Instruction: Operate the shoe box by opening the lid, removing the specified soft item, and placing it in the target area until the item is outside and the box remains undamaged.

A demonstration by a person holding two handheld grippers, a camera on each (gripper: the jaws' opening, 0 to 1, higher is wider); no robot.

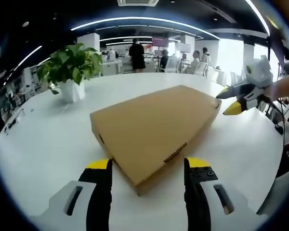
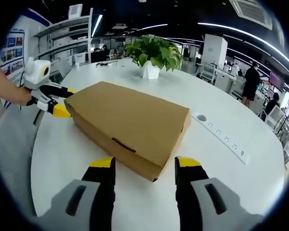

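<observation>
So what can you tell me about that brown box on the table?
The shoe box is plain brown cardboard, flat and long, with its lid shut. It lies flat on the white table, with one corner pointing between the left gripper jaws, which stand apart and do not touch it. A small slot shows on its front side. The right gripper is at its far corner, jaws open. No damage shows.

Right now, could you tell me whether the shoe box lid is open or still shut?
Shut. The shoe box lies flat on the white table, its lid down flush all round, the front tab tucked in.
</observation>
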